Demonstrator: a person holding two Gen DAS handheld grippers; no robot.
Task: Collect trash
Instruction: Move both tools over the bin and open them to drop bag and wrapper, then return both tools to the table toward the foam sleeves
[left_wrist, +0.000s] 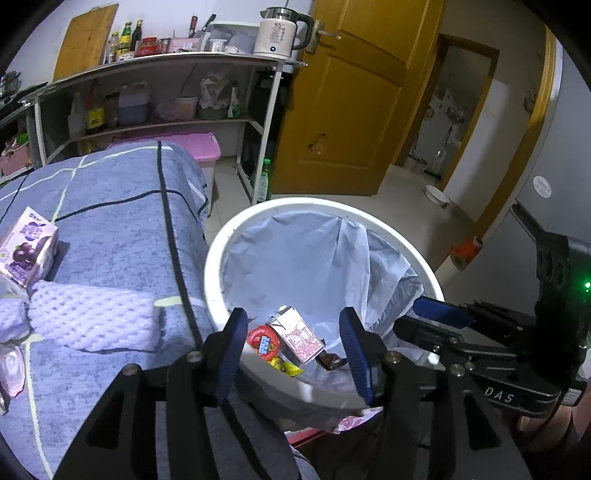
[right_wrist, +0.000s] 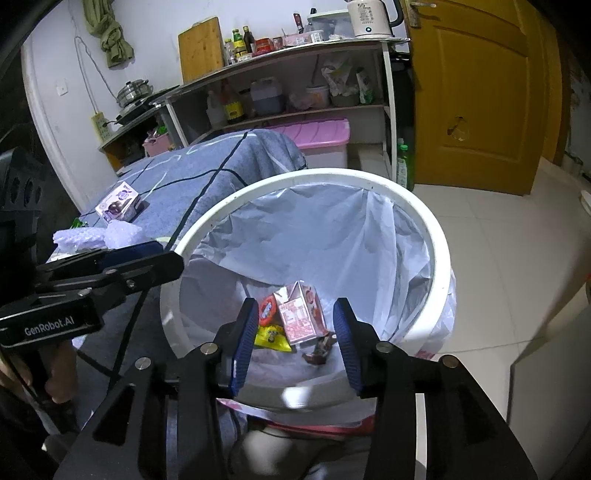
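Both my left hand-held gripper (left_wrist: 291, 343) and right hand-held gripper (right_wrist: 295, 343) hang apart and empty over the lined bin (right_wrist: 439, 251), cartons and wrappers inside. Purple carton (left_wrist: 27, 245) remains on the blue-covered tabletop (left_wrist: 118, 221); reaching across risks knocking the bin's rim.

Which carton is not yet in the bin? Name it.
The purple carton, on the blue-grey cloth. The pink carton already lies inside the white bin.
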